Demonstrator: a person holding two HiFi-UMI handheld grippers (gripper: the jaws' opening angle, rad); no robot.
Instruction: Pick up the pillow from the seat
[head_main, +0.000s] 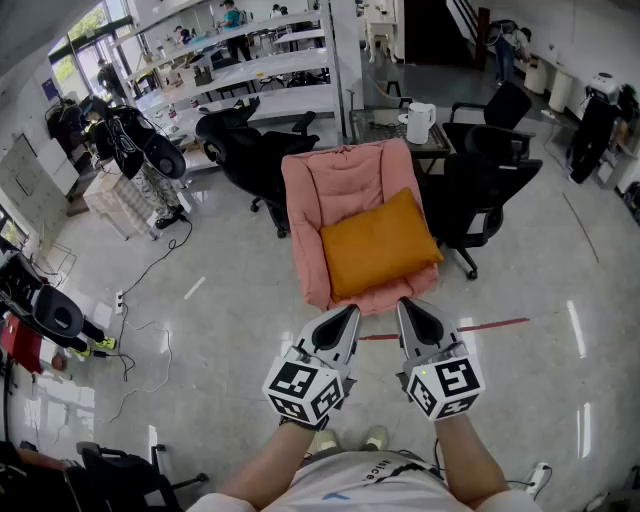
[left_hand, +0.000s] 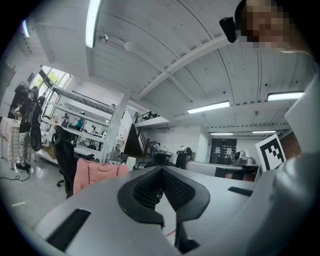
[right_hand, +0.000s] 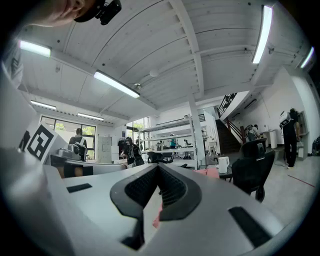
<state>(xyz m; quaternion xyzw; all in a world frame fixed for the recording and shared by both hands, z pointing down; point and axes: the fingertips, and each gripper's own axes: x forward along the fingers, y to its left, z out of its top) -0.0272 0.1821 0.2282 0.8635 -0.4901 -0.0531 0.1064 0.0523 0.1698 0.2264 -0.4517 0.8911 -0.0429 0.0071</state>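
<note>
An orange pillow (head_main: 378, 243) lies tilted on a pink padded seat (head_main: 340, 180) in the middle of the head view. Both grippers are held level just short of the seat's front edge, tips toward it and touching nothing. The left gripper (head_main: 350, 312) is shut and empty, its jaws meeting at a point. Beside it, the right gripper (head_main: 404, 303) is also shut with nothing held. In the left gripper view the closed jaws (left_hand: 161, 169) fill the foreground, and the pink seat (left_hand: 97, 172) shows to the left. The right gripper view shows closed jaws (right_hand: 158, 166) with a sliver of pink seat (right_hand: 207, 172) beyond.
Black office chairs stand left (head_main: 245, 150) and right (head_main: 485, 180) of the seat. A table behind it carries a white kettle (head_main: 420, 122). A red tape line (head_main: 490, 325) and cables (head_main: 140, 290) lie on the glossy floor. Shelving and a rack of dark clothes stand at the far left.
</note>
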